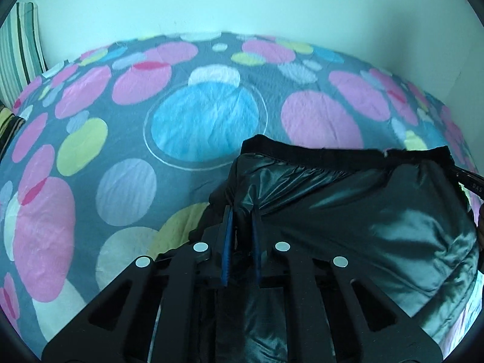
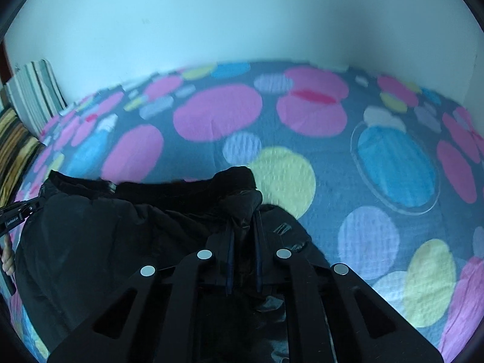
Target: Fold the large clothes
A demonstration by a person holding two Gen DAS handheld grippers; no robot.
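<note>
The left wrist view shows the left gripper [image 1: 242, 211] nipped nearly closed on a fold of the shiny black jacket [image 1: 363, 211], whose bulk spreads right of the jaws over the spotted bedspread [image 1: 90, 151], sheen and dark trim plain. The right wrist view shows the right gripper [image 2: 245, 214] pinching the garment's opposite corner, fabric lying left of its jaws, with fingers [image 2: 7, 260] at the far left edge.

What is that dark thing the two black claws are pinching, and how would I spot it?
Look at the bedspread with big coloured circles. On its near side lies a shiny black padded garment, pinched by the left gripper and right gripper. It is the only plain dark thing there.
</note>
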